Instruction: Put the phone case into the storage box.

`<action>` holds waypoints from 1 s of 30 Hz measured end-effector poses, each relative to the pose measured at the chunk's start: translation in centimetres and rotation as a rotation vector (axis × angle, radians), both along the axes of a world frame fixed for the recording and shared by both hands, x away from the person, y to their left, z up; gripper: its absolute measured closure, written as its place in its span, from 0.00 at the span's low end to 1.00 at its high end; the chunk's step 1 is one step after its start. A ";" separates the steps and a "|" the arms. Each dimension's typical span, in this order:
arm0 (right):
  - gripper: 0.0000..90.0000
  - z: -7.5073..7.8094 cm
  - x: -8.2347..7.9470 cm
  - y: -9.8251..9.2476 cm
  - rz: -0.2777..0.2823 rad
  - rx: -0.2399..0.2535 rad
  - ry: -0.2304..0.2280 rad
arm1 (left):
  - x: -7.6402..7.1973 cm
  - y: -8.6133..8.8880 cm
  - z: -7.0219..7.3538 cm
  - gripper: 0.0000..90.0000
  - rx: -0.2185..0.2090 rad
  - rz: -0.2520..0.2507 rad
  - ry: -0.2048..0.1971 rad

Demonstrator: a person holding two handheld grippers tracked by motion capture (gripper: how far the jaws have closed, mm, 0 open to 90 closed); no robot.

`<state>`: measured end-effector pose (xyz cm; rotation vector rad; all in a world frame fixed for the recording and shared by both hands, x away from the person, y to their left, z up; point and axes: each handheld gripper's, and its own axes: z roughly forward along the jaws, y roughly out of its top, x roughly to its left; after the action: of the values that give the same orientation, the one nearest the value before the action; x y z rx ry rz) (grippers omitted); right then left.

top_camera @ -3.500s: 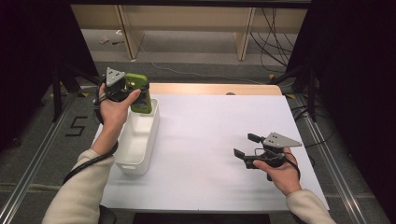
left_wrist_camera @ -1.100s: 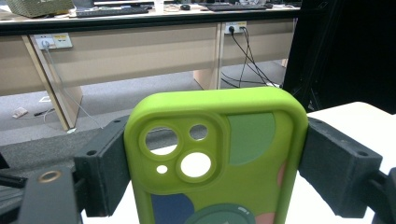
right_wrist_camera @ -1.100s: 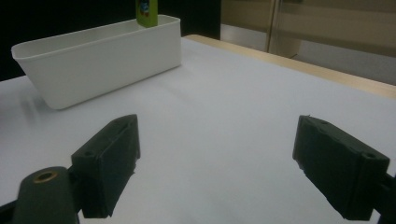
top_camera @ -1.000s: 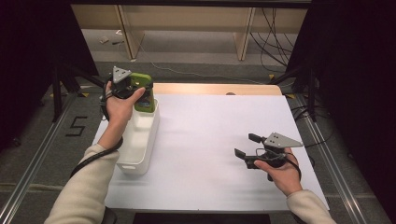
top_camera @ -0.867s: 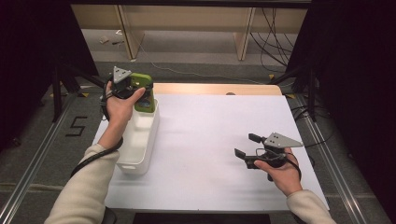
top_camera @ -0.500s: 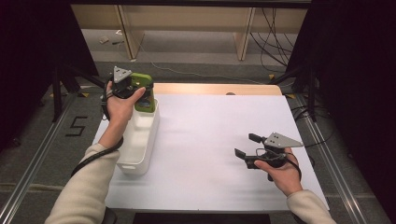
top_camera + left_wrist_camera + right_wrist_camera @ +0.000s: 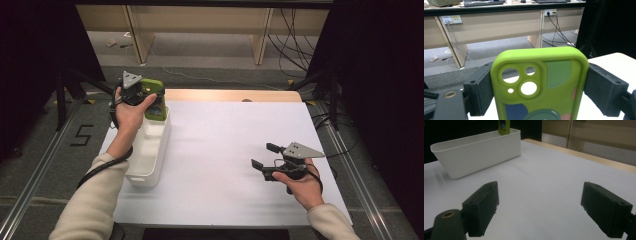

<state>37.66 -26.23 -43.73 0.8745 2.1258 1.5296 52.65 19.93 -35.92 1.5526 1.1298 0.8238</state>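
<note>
One green phone case (image 7: 539,85) sits clamped upright between the jaws of my left tool (image 7: 142,95), just above the far end of the white bin (image 7: 150,150) beneath that tool. My right tool (image 7: 265,162) hovers over the bare table (image 7: 225,130), jaws spread with nothing between them, well apart from the bin. I judge the grip marginal: the pads pinch only the case's slick side edges, so a careless release could bounce it off the rim.

The right gripper (image 7: 539,208) hovers low over the white table (image 7: 544,177), jaws wide apart with nothing between them. Far left stands a white tub (image 7: 477,151); a green case (image 7: 504,126) sticks up at its far end.
</note>
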 end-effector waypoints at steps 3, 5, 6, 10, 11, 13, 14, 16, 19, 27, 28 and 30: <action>0.18 0.0 0.0 0.0 0.000 -0.001 0.000 | 0.1 0.0 -0.1 0.18 0.002 0.000 0.002; 0.18 0.0 0.0 0.0 0.000 -0.001 0.001 | 0.1 0.0 -0.1 0.18 0.002 0.000 0.004; 0.18 0.0 0.0 0.0 0.000 -0.001 0.001 | 0.1 0.0 -0.1 0.18 0.003 0.000 0.005; 0.18 0.0 0.0 0.0 0.000 -0.001 0.002 | 0.2 0.0 -0.2 0.19 0.003 0.001 0.007; 0.18 0.0 0.0 0.0 0.000 0.000 0.001 | 0.2 0.0 -0.2 0.19 0.003 0.001 0.007; 0.18 0.0 0.0 0.0 0.000 0.000 0.001 | 0.2 0.0 -0.3 0.18 0.002 0.002 0.008; 0.18 0.0 0.0 0.0 0.000 0.000 0.002 | 0.2 0.0 -0.3 0.18 0.004 0.001 0.008; 0.18 0.0 0.0 0.0 0.000 0.000 0.001 | 0.3 0.0 -0.3 0.18 0.004 0.001 0.008; 0.18 0.0 0.0 0.0 0.002 0.004 0.002 | 0.3 0.0 -0.4 0.19 0.004 0.002 0.011; 0.18 0.0 0.0 0.0 0.001 0.004 0.003 | 0.4 0.0 -0.6 0.18 0.005 0.003 0.015; 0.18 0.0 0.0 0.0 0.001 0.004 0.003 | 0.4 0.0 -0.6 0.18 0.006 0.003 0.016; 0.18 0.0 0.0 0.0 0.001 0.004 0.002 | 0.4 0.0 -0.6 0.18 0.007 0.002 0.017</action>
<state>37.65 -26.23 -43.74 0.8765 2.1257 1.5345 53.09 19.89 -36.51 1.5670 1.1421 0.8183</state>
